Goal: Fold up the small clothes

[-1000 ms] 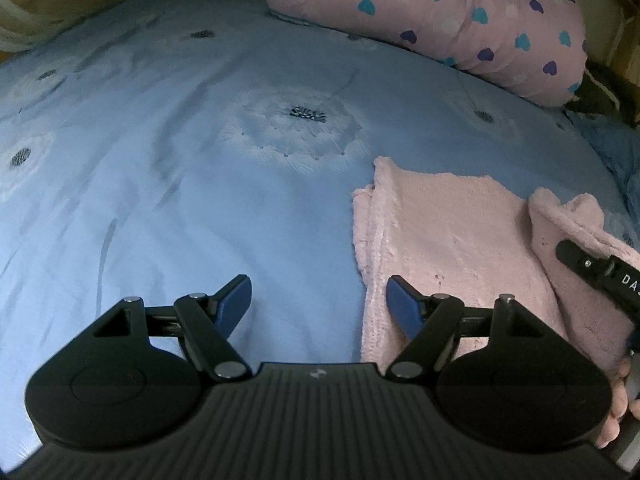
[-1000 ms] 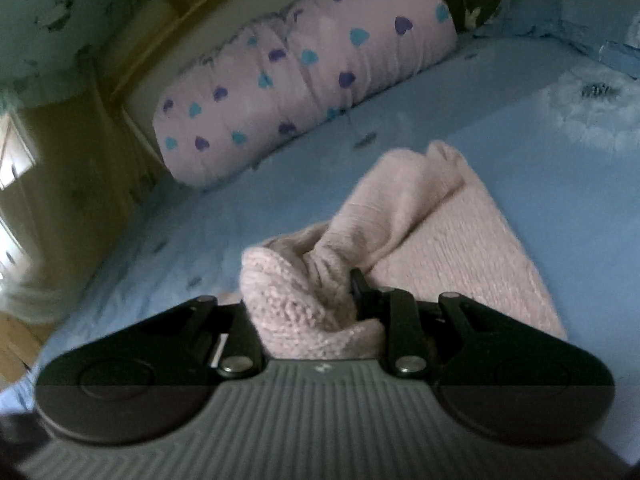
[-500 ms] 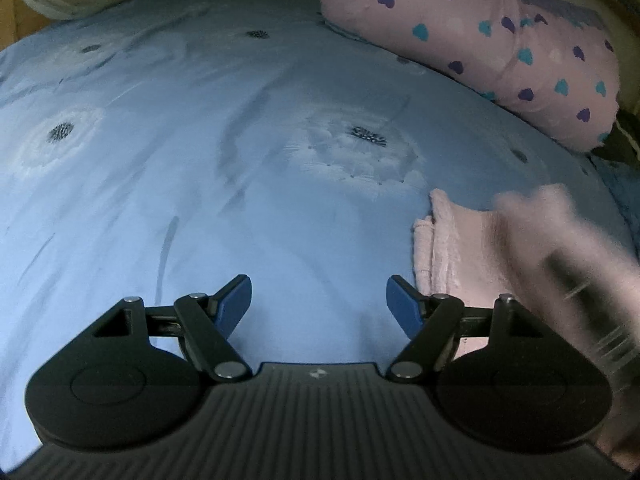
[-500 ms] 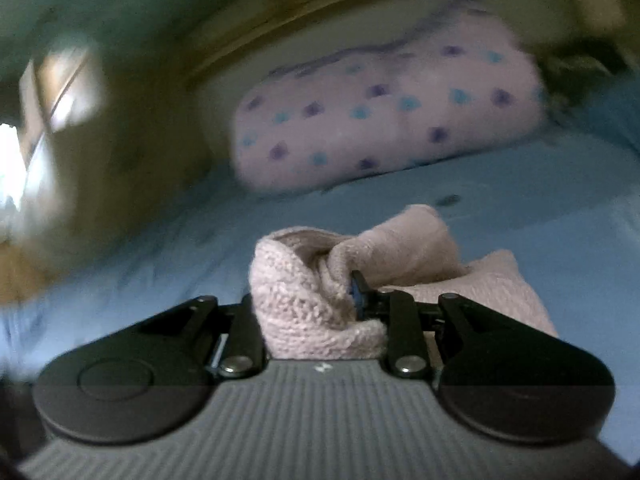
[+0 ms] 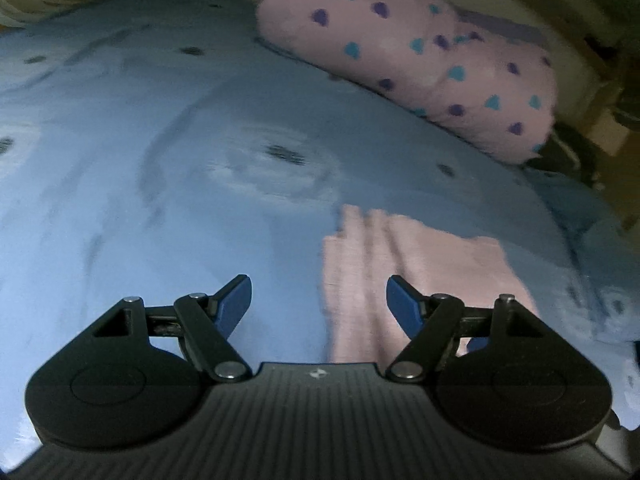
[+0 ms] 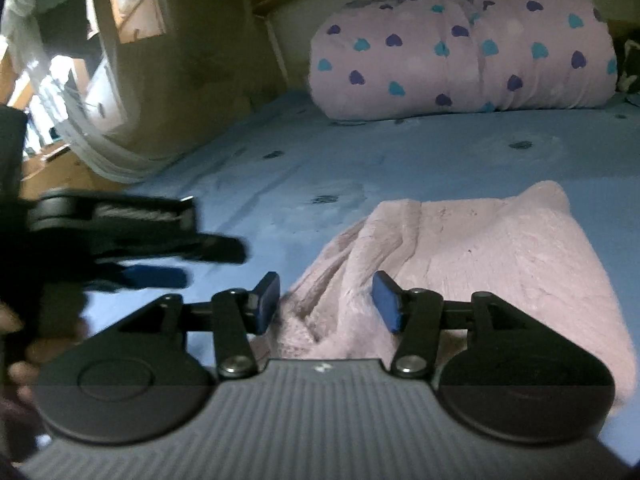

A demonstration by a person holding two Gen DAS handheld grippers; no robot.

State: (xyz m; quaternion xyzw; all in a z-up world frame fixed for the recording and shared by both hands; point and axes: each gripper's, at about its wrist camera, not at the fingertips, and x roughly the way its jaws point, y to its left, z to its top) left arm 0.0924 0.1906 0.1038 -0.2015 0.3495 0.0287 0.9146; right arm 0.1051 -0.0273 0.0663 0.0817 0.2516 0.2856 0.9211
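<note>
A small pale pink fluffy garment [image 6: 480,248] lies folded on the blue bed sheet [image 6: 360,152]. My right gripper [image 6: 326,300] is open just above its rumpled near edge, and nothing is between its blue pads. In the left wrist view the garment [image 5: 400,264] lies ahead and to the right. My left gripper [image 5: 319,304] is open and empty over the sheet [image 5: 140,200], its right pad above the garment's left edge. The left gripper also shows, blurred, at the left of the right wrist view [image 6: 160,264].
A pink pillow with blue and purple hearts [image 5: 420,60] lies at the far side of the bed, also seen in the right wrist view [image 6: 460,52]. A white curtain [image 6: 80,120] and a wooden bed frame stand past the left edge. A blue fabric heap [image 5: 592,216] lies at the right.
My right gripper has opened and let go of the pink garment, which now lies flatter on the sheet. My left gripper has stayed open and swung back toward the garment.
</note>
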